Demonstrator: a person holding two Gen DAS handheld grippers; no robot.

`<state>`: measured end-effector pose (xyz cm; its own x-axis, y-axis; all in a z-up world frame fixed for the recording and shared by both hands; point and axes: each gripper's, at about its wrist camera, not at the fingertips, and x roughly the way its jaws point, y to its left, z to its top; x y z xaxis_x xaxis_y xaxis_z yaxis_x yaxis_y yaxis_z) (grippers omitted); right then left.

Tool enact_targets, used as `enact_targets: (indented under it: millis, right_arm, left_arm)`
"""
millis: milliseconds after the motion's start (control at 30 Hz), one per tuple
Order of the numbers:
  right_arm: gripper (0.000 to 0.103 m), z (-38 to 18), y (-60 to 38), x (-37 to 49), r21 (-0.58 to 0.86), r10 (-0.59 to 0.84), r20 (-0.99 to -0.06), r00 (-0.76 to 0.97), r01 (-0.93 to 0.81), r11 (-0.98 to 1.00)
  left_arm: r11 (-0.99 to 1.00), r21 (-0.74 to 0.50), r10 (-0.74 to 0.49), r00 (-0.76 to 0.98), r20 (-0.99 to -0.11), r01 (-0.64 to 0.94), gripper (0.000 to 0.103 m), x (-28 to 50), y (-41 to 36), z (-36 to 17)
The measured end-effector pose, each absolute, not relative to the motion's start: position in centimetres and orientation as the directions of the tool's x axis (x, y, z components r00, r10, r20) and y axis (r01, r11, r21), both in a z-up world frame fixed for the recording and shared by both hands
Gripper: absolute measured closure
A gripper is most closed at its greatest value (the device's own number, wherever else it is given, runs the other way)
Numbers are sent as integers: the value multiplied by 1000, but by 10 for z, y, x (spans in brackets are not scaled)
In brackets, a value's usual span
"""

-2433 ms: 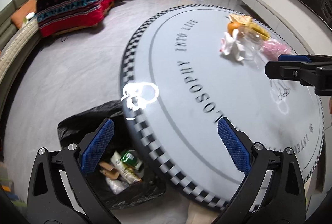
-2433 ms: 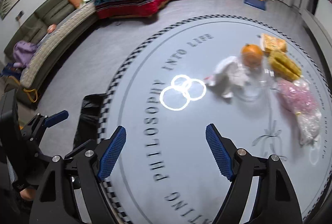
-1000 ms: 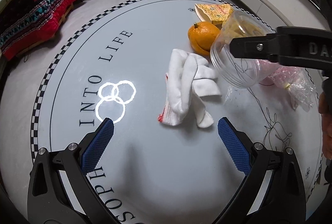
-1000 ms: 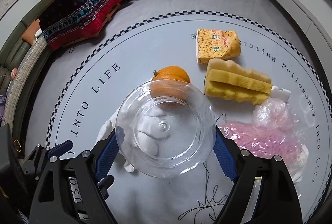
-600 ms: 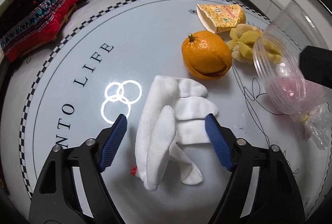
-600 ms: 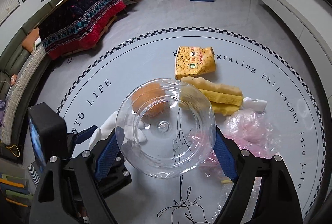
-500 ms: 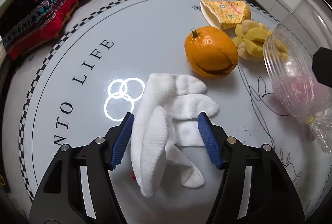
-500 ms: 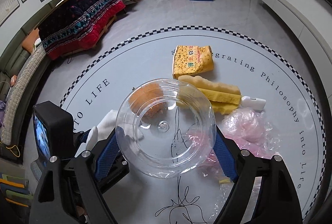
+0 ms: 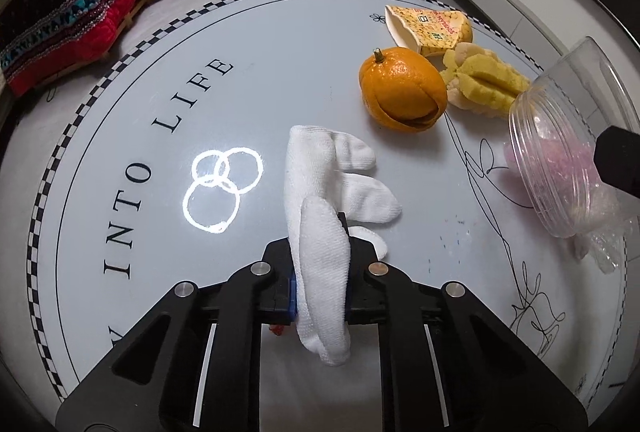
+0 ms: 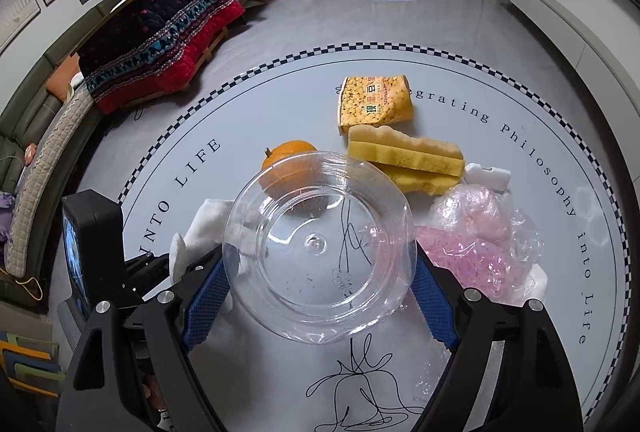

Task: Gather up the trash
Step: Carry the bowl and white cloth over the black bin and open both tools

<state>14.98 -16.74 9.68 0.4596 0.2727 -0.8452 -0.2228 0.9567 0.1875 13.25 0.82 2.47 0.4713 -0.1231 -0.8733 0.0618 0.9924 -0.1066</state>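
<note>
Terry-cloth softness marks the white glove, a nubbly knit thing lying limp near the middle of the round table, fingers splayed toward the orange. The left tool is closing on it, blue pads already squeezing one folded lobe of the cloth between them, the rest of the glove trailing on the glossy grey tabletop. That top is smooth and reflective, ringed at its edge by a black-and-white chequered border, with printed lettering curving inside it.

Further right sits the orange, round, dimpled, its peel split in a dark seam, a short stem on top. Just beyond it, toward the far edge, lies a flattened yellow snack bag with printed dots. Beside the orange rests a yellow sponge, porous and wavy-sided.

The right tool stands spread wide around a clear plastic jar, its blue ribbed pads pressing both sides of the thin, glossy, round wall, the jar lifted off the table. Near the right edge lies crinkled clear film holding pink shreds.
</note>
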Motion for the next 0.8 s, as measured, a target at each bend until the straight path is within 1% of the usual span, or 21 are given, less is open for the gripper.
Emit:
enact_targets:
  millis: [133, 333, 533, 800]
  right_arm:
    - [19, 100, -163, 135, 196, 283, -844, 455, -229, 954]
    - [19, 105, -147, 108, 203, 300, -842, 448, -252, 946]
    - [19, 111, -123, 75, 200, 317, -841, 438, -292, 935]
    - [19, 115, -90, 33, 196, 342, -840, 422, -353, 915]
  left_arm:
    - [992, -109, -128, 474, -871, 67, 89, 110, 13, 28]
    - [991, -119, -132, 495, -859, 57, 89, 76, 36, 48]
    - [993, -113, -112, 527, -842, 30, 89, 34, 65, 68]
    - [993, -117, -84, 556, -827, -24, 89, -13, 105, 80]
